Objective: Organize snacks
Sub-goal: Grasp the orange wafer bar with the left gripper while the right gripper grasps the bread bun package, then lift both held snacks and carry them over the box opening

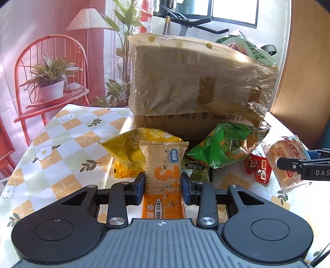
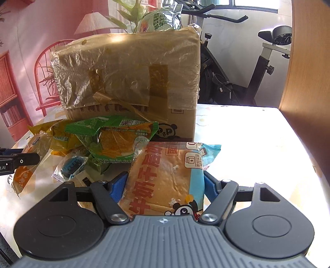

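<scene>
The cardboard box (image 1: pixel 185 125) has its printed lettering half covered by crinkled plastic wrap (image 1: pixel 191 78), so it cannot be read. A pale green bag (image 2: pixel 159 19) behind the box shows only its top. The small green packet (image 1: pixel 196 171) lies mostly under the green snack bag (image 1: pixel 224 144). Sun glare washes out the table (image 2: pixel 257 144) pattern at right.

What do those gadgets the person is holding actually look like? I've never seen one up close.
Each hand-held gripper, left and right, has a grey ribbed body flanked by two round black discs. Black linkage bars with silver screw heads run forward to two fingers with blue pads. The left wrist view catches the right one side-on, with white lettering "DAS" on its black arm. No cables or sleeves show.
</scene>
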Tool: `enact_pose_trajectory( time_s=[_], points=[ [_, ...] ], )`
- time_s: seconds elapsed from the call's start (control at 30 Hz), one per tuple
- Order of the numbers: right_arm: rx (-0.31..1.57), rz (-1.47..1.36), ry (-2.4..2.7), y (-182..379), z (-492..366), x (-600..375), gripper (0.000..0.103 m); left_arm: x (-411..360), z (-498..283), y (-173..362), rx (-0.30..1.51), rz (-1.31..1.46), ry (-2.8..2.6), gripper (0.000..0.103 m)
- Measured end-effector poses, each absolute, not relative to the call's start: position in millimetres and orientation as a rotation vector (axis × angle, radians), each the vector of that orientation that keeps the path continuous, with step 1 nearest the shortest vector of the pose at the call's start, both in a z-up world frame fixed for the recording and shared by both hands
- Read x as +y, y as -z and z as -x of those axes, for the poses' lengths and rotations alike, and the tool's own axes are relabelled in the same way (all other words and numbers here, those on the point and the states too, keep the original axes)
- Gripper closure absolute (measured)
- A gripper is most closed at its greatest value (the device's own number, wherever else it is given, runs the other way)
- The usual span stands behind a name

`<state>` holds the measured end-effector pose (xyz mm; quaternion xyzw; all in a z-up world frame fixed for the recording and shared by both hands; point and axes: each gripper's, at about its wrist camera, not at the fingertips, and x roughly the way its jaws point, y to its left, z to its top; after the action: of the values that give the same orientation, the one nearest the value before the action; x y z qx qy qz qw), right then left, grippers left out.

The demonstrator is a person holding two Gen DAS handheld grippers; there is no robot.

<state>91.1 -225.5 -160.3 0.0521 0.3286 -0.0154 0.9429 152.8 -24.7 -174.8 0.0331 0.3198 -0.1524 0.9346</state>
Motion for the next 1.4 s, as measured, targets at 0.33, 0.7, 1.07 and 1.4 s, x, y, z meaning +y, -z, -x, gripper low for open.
enact_pose_trajectory(
  time_s=[0.33,0.7,1.07,1.4],
  points=[
    [0.586,-0.116,0.015,136,-93,-226,0.028,-33,-148,155,0.585,-0.063,0.333,0.065],
    [0.544,-0.125,0.001,123,-95,-224,0.028,-31,-150,142,0.549,-0.051,0.342,0.065],
    [0.526,-0.119,-0.03,114,-98,-220,0.028,-29,-153,129,0.517,-0.044,0.338,0.065],
    [0.429,-0.098,-0.074,76,-106,-213,0.028,-24,-161,93,0.42,-0.019,0.338,0.065]
  ],
)
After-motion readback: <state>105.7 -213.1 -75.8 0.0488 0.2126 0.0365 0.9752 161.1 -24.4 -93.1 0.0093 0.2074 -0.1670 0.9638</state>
